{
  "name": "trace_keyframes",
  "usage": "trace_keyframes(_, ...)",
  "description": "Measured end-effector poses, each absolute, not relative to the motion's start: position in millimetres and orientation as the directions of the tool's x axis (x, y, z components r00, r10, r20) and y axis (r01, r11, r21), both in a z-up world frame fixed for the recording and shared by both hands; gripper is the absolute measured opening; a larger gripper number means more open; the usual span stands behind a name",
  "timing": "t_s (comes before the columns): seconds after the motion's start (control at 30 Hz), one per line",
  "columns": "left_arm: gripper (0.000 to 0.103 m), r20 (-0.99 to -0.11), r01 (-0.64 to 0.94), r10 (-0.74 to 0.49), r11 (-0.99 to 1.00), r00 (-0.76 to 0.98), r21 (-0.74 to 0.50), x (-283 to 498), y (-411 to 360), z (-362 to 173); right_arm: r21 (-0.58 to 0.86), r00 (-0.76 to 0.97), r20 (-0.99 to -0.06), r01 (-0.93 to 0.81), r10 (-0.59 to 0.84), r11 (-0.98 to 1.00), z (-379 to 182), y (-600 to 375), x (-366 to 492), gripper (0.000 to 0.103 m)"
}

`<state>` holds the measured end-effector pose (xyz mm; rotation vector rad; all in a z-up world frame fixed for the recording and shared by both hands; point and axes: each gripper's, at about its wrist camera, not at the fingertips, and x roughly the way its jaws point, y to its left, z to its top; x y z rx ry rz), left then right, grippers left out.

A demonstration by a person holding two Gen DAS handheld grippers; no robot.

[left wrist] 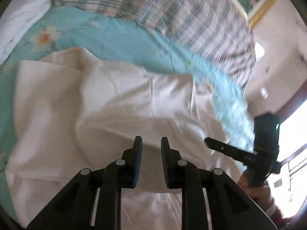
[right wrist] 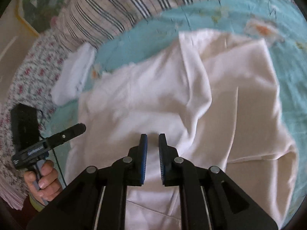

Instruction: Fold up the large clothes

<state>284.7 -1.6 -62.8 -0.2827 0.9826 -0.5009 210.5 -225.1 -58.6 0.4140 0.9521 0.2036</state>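
Most of both views is taken by a turquoise bedsheet with flower print, and a plaid blanket lies along its far edge. On the sheet a large pale pink garment is spread, partly folded, with one layer turned over on its right side. One small white cloth lies beside it. Left gripper hovers above the garment, fingers apart, holding nothing. Right gripper hovers likewise, with a gap between its fingers, nothing in it.
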Motion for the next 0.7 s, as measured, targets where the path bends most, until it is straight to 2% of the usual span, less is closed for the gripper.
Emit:
trace_keyframes(0.07, 0.020, -0.799, 0.242, -0.432, 0.901, 0.419, -0.360, 291.1, -7.5, -86.0, 0.388, 0.529, -0.795, 0.066, 0.298, 0.919, -77.4, -230.8, 212.4, 0.012)
trace_keyframes(0.1, 0.016, -0.827, 0.222, -0.400, 0.915, 0.395, -0.336, 293.7, -5.1, -99.7, 0.379, 0.525, -0.802, 0.078, 0.285, 0.922, -81.7, -233.5, 210.8, 0.012)
trace_keyframes(0.13, 0.008, -0.820, 0.217, -0.409, 0.912, 0.401, -0.349, 293.2, 1.8, -106.7, 0.372, 0.530, -0.804, 0.093, 0.270, 0.923, -85.5, -239.2, 208.3, 0.012)
trace_keyframes(0.17, 0.005, -0.805, 0.214, -0.430, 0.903, 0.409, -0.373, 292.0, 9.7, -107.6, 0.379, 0.537, -0.800, 0.108, 0.267, 0.919, -86.7, -246.6, 204.9, 0.012)
trace_keyframes(0.27, 0.005, -0.788, 0.171, -0.458, 0.888, 0.412, -0.427, 288.6, 28.7, -103.3, 0.414, 0.550, -0.786, 0.131, 0.282, 0.901, -81.3, -259.5, 196.0, 0.013)
trace_keyframes(0.3, 0.007, -0.784, 0.161, -0.455, 0.889, 0.423, -0.429, 284.9, 34.3, -100.1, 0.407, 0.555, -0.786, 0.132, 0.273, 0.904, -77.4, -260.8, 192.6, 0.016)
trace_keyframes(0.37, 0.014, -0.772, 0.149, -0.462, 0.883, 0.437, -0.445, 274.7, 44.2, -93.7, 0.413, 0.574, -0.772, 0.127, 0.273, 0.902, -67.9, -263.0, 182.8, 0.025)
trace_keyframes(0.4, 0.023, -0.767, 0.144, -0.464, 0.881, 0.444, -0.450, 268.9, 48.8, -89.7, 0.429, 0.584, -0.760, 0.121, 0.285, 0.895, -63.7, -263.3, 178.1, 0.031)
trace_keyframes(0.43, 0.035, -0.766, 0.135, -0.452, 0.886, 0.458, -0.443, 260.6, 55.2, -85.1, 0.438, 0.592, -0.751, 0.115, 0.292, 0.891, -59.9, -262.8, 174.1, 0.033)
trace_keyframes(0.47, 0.040, -0.766, 0.122, -0.426, 0.898, 0.481, -0.422, 249.7, 62.5, -79.9, 0.437, 0.604, -0.743, 0.112, 0.288, 0.892, -54.3, -263.5, 167.4, 0.033)
trace_keyframes(0.57, 0.046, -0.767, 0.084, -0.384, 0.913, 0.514, -0.400, 225.1, 78.2, -70.1, 0.438, 0.629, -0.726, 0.112, 0.277, 0.892, -42.6, -266.8, 152.3, 0.034)
trace_keyframes(0.63, 0.058, -0.772, 0.037, -0.363, 0.913, 0.522, -0.405, 203.7, 102.8, -68.8, 0.439, 0.638, -0.722, 0.121, 0.269, 0.890, -38.7, -272.5, 139.3, 0.034)
trace_keyframes(0.7, 0.060, -0.780, -0.002, -0.337, 0.918, 0.527, -0.397, 189.0, 118.7, -71.5, 0.433, 0.643, -0.722, 0.131, 0.256, 0.892, -36.8, -275.4, 129.9, 0.036)
